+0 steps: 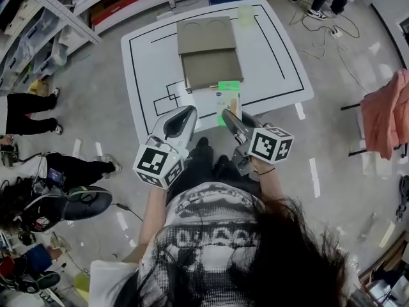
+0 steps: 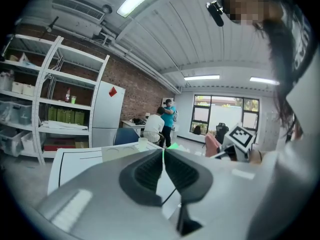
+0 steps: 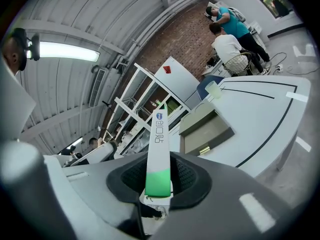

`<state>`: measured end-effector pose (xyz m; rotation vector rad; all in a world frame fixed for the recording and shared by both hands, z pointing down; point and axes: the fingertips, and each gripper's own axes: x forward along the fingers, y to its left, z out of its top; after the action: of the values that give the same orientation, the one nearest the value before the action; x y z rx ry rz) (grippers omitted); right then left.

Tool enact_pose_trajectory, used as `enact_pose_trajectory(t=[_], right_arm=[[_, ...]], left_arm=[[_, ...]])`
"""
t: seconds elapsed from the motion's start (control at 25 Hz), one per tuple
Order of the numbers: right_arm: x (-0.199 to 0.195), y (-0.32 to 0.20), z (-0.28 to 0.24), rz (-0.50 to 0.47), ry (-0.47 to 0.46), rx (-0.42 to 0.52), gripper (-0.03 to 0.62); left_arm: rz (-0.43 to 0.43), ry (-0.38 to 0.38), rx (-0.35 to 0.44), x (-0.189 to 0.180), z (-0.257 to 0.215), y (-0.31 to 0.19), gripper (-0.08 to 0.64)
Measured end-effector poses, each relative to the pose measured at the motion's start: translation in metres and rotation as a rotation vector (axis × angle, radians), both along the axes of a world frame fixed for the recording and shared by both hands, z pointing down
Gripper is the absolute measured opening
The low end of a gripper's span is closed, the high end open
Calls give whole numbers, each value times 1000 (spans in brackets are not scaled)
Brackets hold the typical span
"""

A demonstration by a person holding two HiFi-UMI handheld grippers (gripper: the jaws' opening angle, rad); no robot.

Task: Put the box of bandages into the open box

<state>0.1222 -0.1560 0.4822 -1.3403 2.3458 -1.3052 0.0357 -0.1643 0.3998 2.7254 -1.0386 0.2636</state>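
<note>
From the head view, my right tool [image 1: 230, 115] holds the box of bandages [image 1: 228, 98] over the near edge of the counter [image 1: 281, 62]. The open box [image 1: 209, 66] sits further in, with its lid laid back beyond it. My left tool [image 1: 189, 115] hangs just beside the right one. The carton has not reached the opening. If I let go too soon, it would land on the counter in front of the open box or catch on its near wall.

In the left gripper view, my left tool [image 2: 163, 156] has its jaws closed together with nothing between them. It has no job here, but it is close enough that a careless swing could knock the carton.

In the right gripper view, my right tool [image 3: 159, 184] is clamped on the green end of the box of bandages [image 3: 158, 139] only. The white length stands out well past the pads, toward the open box [image 3: 205, 129]. I judge that a light carton held by one end could pivot or slide in the pads if I move sharply. Its leading end could then strike the rim and not clear it.
</note>
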Motion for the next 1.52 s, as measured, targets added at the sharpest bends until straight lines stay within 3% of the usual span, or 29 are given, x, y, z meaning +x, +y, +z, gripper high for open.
enact_pose_trajectory(t=[0.24, 0.52, 1.04, 1.16, 1.52], right_arm=[[-8, -34, 11, -24, 45, -15, 86], [-12, -81, 32, -117, 177, -37, 86], [-39, -182, 98, -482, 393, -140, 87], [-49, -192, 113, -540, 395, -178, 87], [-71, -216, 144, -592, 317, -313, 86]], left_arm=[[11, 8, 5, -12, -1, -27, 0], [8, 29, 13, -30, -6, -48, 0], [-14, 49, -5, -60, 5, -82, 0], [-26, 57, -7, -63, 4, -87, 0], [-71, 63, -25, -76, 13, -98, 0]])
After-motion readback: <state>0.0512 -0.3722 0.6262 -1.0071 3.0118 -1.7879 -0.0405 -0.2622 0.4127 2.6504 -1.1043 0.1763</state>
